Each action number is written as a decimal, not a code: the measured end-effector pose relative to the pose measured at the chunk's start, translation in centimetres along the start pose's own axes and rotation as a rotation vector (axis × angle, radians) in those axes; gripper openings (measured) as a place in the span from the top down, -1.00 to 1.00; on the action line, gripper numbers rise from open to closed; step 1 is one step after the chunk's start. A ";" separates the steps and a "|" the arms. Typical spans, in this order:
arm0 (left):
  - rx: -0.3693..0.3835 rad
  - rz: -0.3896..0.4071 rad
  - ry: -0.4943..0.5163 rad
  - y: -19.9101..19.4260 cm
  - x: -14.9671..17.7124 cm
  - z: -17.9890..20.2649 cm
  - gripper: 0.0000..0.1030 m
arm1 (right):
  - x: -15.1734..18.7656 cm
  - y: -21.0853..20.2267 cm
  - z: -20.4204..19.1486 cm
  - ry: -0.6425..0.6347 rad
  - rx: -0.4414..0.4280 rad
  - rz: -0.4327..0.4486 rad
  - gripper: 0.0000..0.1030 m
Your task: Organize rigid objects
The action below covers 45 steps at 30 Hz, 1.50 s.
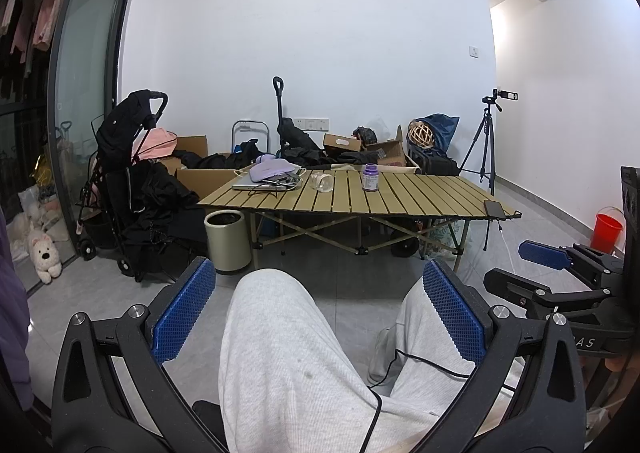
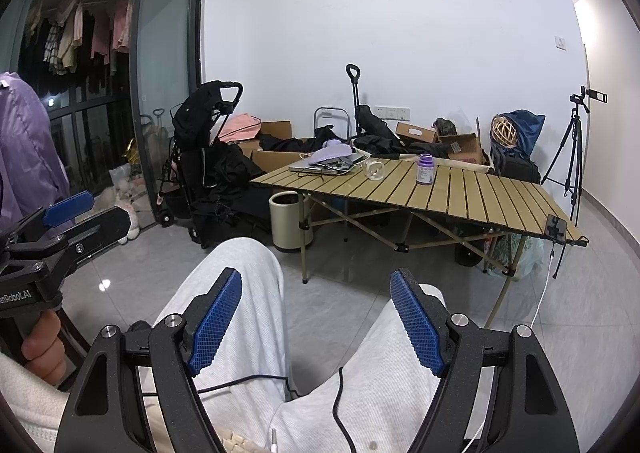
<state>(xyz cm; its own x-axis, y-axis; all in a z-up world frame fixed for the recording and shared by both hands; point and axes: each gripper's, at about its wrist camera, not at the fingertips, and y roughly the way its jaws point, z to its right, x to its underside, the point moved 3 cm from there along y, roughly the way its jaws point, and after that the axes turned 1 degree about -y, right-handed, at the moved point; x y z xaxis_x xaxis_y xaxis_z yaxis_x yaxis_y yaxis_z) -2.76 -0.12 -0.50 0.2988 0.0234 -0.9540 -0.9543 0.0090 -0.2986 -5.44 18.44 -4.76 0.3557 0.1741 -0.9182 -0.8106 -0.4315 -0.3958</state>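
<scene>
A purple-capped bottle [image 1: 370, 177] [image 2: 424, 169] stands upright near the middle of the slatted folding table [image 1: 420, 197] [image 2: 480, 197]. A clear glass [image 1: 322, 181] [image 2: 375, 169] sits just left of it. Further left lie a laptop [image 1: 256, 183] [image 2: 316, 165] with cables and a lilac pouch [image 1: 270, 169] [image 2: 332, 152] on top. A phone [image 1: 494, 207] [image 2: 556, 227] rests at the table's right edge. My left gripper [image 1: 318, 289] and right gripper [image 2: 316, 293] are both open and empty, held low over a person's grey-trousered knees, well short of the table.
A cream waste bin [image 1: 228, 235] [image 2: 289, 220] stands at the table's left front leg. A black stroller [image 1: 132, 173] [image 2: 208, 157], cardboard boxes [image 1: 344, 143] and bags crowd the back wall. A tripod [image 1: 486, 149] [image 2: 570, 149] stands right; a red bucket [image 1: 606, 229] sits beyond.
</scene>
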 end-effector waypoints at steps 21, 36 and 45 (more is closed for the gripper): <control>0.000 0.000 -0.001 -0.1 -0.1 0.0 -1.00 | 0.0 -0.2 -0.1 0.004 0.001 0.002 -0.59; 0.002 -0.001 -0.001 0.0 -0.3 0.2 -1.00 | 0.4 0.0 -0.2 0.013 -0.004 -0.005 -0.58; 0.015 -0.023 -0.015 1.4 -0.3 -0.4 -1.00 | 0.4 0.2 0.1 0.018 0.000 -0.012 -0.58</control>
<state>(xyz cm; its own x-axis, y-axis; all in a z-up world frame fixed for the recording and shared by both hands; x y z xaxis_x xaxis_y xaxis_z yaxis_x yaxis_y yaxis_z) -4.22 -0.52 -0.63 0.3211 0.0378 -0.9463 -0.9470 0.0246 -0.3203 -5.51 18.47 -5.18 0.3733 0.1636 -0.9132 -0.8063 -0.4296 -0.4066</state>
